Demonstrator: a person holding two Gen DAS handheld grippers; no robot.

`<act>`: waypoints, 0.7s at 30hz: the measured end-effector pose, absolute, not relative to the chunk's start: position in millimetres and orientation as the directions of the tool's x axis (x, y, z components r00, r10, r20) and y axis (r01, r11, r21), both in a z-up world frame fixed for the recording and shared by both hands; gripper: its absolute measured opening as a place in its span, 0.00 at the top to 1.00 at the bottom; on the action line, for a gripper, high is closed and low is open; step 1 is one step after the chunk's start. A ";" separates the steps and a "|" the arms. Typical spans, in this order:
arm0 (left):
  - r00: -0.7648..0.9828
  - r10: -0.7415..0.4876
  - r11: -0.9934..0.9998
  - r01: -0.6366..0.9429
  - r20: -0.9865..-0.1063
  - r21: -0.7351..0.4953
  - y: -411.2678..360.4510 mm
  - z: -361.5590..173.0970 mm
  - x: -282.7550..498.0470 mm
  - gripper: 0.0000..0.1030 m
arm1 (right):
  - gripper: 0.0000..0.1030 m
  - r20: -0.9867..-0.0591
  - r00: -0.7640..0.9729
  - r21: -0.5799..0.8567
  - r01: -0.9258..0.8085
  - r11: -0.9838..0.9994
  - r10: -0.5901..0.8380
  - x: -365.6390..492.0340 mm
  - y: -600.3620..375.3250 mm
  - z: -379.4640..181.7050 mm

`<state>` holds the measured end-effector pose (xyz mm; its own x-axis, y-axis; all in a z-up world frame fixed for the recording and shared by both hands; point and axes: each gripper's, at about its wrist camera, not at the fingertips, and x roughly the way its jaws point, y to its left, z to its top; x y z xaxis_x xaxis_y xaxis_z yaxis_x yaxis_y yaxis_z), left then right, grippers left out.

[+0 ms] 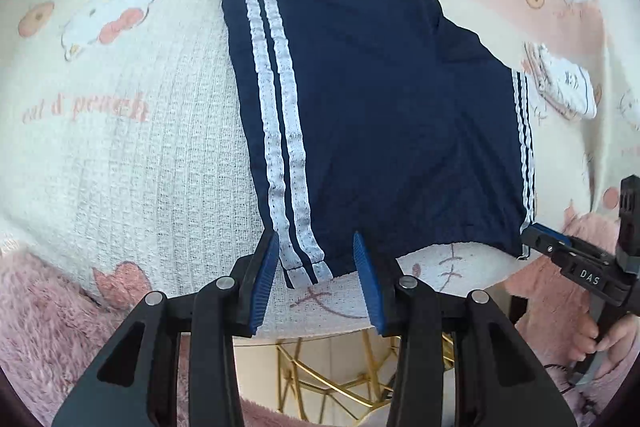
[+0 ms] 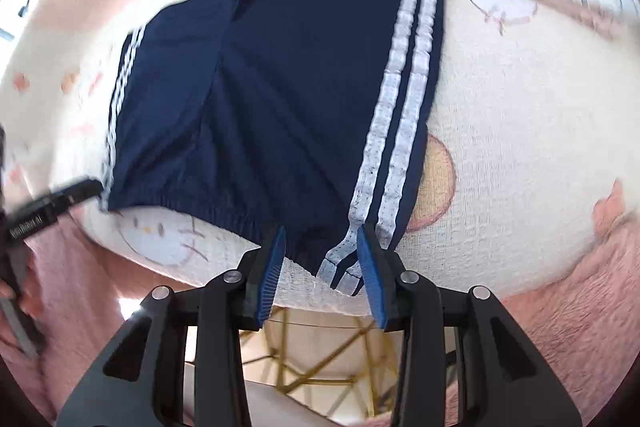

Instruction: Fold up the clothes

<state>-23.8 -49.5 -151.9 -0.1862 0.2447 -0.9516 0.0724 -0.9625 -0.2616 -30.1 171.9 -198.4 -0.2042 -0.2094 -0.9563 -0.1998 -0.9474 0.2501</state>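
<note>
Navy shorts (image 1: 380,107) with two white side stripes lie flat on the cat-print blanket (image 1: 140,147), waistband toward me. My left gripper (image 1: 316,259) is open, its blue pads either side of the waistband's left striped corner. My right gripper (image 2: 322,255) is open around the right striped corner of the shorts (image 2: 280,87). The right gripper also shows at the right edge of the left wrist view (image 1: 536,235), at that corner. The left gripper shows at the left edge of the right wrist view (image 2: 86,187).
The blanket (image 2: 500,107) covers a table whose near edge runs just under both grippers. A pink fluffy cover (image 1: 48,307) hangs below it. A gold wire frame (image 1: 320,371) shows beneath. A small white printed item (image 1: 564,83) lies at the far right.
</note>
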 end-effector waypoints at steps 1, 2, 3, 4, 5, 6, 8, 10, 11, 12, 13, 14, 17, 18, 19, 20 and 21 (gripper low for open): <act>-0.179 0.269 -0.954 0.086 -0.946 -0.287 -51.5 -155.5 -22.8 0.60 | 0.63 -0.958 -0.198 0.248 -0.206 -0.947 -0.208 -29.2 173.6 -200.5; -0.178 0.284 -0.948 0.095 -0.942 -0.304 -52.6 -158.1 -21.4 0.60 | 0.63 -0.960 -0.189 0.244 -0.207 -0.948 -0.206 -28.4 174.2 -200.8; -0.177 0.299 -0.942 0.104 -0.938 -0.320 -53.7 -160.6 -19.9 0.60 | 0.63 -0.961 -0.179 0.248 -0.204 -0.947 -0.213 -28.0 174.9 -200.7; -0.176 0.311 -0.936 0.112 -0.934 -0.333 -53.9 -163.1 -18.3 0.60 | 0.63 -0.959 -0.172 0.257 -0.200 -0.946 -0.224 -26.9 174.5 -203.2; -0.174 0.312 -0.935 0.121 -0.934 -0.335 -54.4 -165.4 -16.9 0.60 | 0.63 -0.957 -0.170 0.265 -0.197 -0.944 -0.233 -25.6 174.0 -204.9; -0.175 0.314 -0.932 0.129 -0.933 -0.338 -60.0 -171.4 -16.4 0.60 | 0.63 -0.957 -0.168 0.269 -0.195 -0.943 -0.238 -24.6 173.7 -206.5; -0.181 0.335 -0.923 0.135 -0.925 -0.361 -70.7 -166.8 -16.6 0.60 | 0.63 -0.956 -0.170 0.270 -0.203 -0.941 -0.237 -23.4 174.9 -206.5; -0.196 0.351 -0.915 0.137 -0.916 -0.380 -71.9 -161.6 -14.4 0.60 | 0.63 -0.953 -0.186 0.279 -0.228 -0.933 -0.240 -21.2 179.5 -202.6; -0.197 0.350 -0.915 0.138 -0.916 -0.379 -71.9 -160.5 -13.1 0.60 | 0.63 -0.951 -0.201 0.282 -0.239 -0.929 -0.237 -19.6 182.5 -199.1; -0.192 0.352 -0.915 0.137 -0.916 -0.380 -72.6 -160.6 -10.8 0.60 | 0.63 -0.949 -0.213 0.282 -0.244 -0.928 -0.232 -18.0 185.4 -196.0; -0.184 0.350 -0.916 0.139 -0.918 -0.377 -70.9 -164.6 -12.6 0.60 | 0.63 -0.948 -0.216 0.284 -0.247 -0.926 -0.233 -16.8 187.8 -195.2; -0.176 0.348 -0.917 0.140 -0.921 -0.373 -69.2 -168.6 -14.4 0.60 | 0.63 -0.948 -0.210 0.290 -0.253 -0.923 -0.241 -15.9 189.9 -196.8; -0.158 0.327 -0.923 0.156 -0.932 -0.350 -71.1 -175.7 -17.6 0.60 | 0.63 -0.946 -0.180 0.312 -0.272 -0.910 -0.270 -14.0 194.1 -203.4; -0.156 0.327 -0.924 0.154 -0.932 -0.350 -69.1 -176.4 -18.3 0.60 | 0.63 -0.946 -0.170 0.314 -0.264 -0.912 -0.276 -13.8 194.8 -201.3; -0.153 0.326 -0.925 0.152 -0.933 -0.348 -67.0 -177.1 -18.9 0.60 | 0.60 -0.946 -0.159 0.316 -0.256 -0.914 -0.282 -13.5 195.5 -199.3; -0.149 0.318 -0.929 0.149 -0.936 -0.339 -64.4 -178.6 -19.3 0.60 | 0.56 -0.944 -0.152 0.323 -0.247 -0.914 -0.293 -13.6 194.8 -197.9; -0.145 0.316 -0.929 0.153 -0.938 -0.337 -62.9 -180.3 -19.5 0.60 | 0.56 -0.939 -0.149 0.337 -0.238 -0.911 -0.309 -14.0 192.2 -197.4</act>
